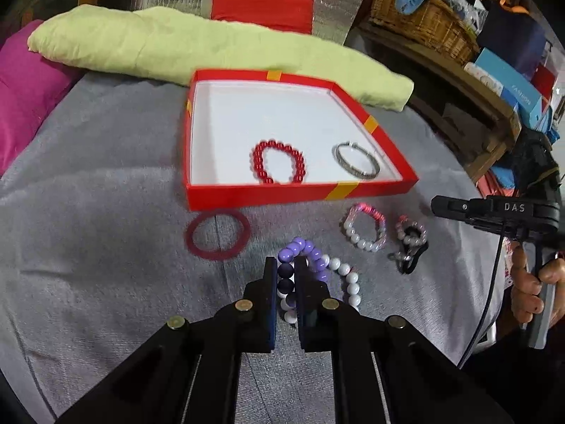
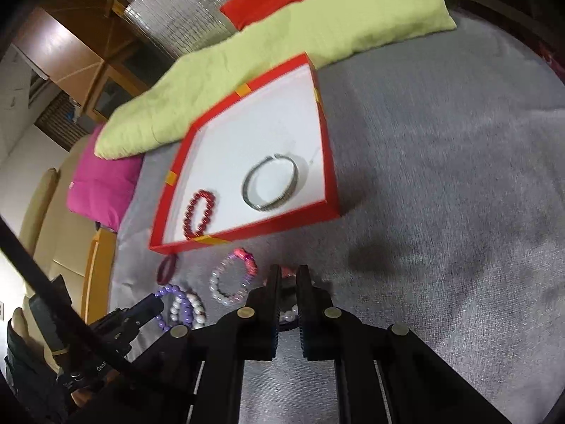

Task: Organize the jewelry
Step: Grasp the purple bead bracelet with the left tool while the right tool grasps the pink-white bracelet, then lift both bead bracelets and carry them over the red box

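Note:
A red box [image 1: 268, 196] [image 2: 247, 235] with a white floor holds a red bead bracelet [image 1: 279, 162] [image 2: 199, 213] and a silver bangle [image 1: 356, 159] [image 2: 270, 183]. In front of it on the grey cloth lie a flat red ring [image 1: 217, 235] [image 2: 166, 268], a pink and white bead bracelet [image 1: 363, 227] [image 2: 233, 279], and a small pink and black piece [image 1: 409, 242]. My left gripper [image 1: 286, 275] is shut on the purple bead bracelet [image 1: 303, 252] [image 2: 176, 304], which lies across a white bead bracelet [image 1: 348, 282]. My right gripper [image 2: 286, 282] stands narrowly open over the small pink and black piece, mostly hidden by it.
A folded light green cloth [image 1: 212, 49] [image 2: 268, 56] lies behind the box, with a magenta cushion [image 1: 24, 84] [image 2: 102, 183] and a red cushion [image 1: 263, 9]. A shelf with a wicker basket [image 1: 423, 17] and boxes stands at the right.

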Available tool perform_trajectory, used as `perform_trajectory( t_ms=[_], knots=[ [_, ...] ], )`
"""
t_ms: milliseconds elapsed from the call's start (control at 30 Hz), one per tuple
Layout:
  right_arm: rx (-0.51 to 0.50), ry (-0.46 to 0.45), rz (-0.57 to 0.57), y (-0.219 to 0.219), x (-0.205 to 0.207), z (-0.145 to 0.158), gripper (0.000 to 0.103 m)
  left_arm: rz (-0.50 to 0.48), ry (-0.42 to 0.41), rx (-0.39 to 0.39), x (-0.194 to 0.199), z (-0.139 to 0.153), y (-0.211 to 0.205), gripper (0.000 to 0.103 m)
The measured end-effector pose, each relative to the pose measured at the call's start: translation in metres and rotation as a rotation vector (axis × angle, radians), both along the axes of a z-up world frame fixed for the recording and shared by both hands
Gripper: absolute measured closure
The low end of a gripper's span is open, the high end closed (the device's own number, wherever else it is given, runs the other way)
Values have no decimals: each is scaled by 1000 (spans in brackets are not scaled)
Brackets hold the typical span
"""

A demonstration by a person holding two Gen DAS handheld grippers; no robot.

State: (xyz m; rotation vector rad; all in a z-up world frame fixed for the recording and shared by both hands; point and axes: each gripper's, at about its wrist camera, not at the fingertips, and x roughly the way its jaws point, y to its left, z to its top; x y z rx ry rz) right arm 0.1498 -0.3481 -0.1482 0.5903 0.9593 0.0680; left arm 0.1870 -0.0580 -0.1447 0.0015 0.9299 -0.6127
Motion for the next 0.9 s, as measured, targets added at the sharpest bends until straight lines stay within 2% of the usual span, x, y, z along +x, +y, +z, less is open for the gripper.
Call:
perform_trajectory(
  t_ms=[133, 200, 233, 367, 567, 733, 867, 900],
  knots=[
    [-5, 0, -2, -1, 1, 1, 94, 22, -8, -24, 3, 6, 10, 93],
    [-16, 20, -7, -2, 3, -1, 94, 26, -16, -29, 3, 9, 13, 93],
    [-18, 32, -7, -3, 4, -3, 90, 29, -19, -32, 3, 10, 15, 93],
    [13, 92, -2, -7, 7, -12, 90, 38, -23, -30, 3, 11, 19, 93],
    [-33, 135, 27, 1, 9, -19, 90, 48, -22, -26, 3, 11, 23, 93],
    [-64, 155, 35, 5, 11, -24, 90, 52, -21, -21, 3, 11, 22, 93],
    [-108, 130, 46, 10, 10, -24, 90, 50, -19, -15, 4, 10, 21, 93],
    [-122, 121, 50, 11, 10, -23, 94, 52, -20, -16, 4, 11, 22, 93]
  ],
)
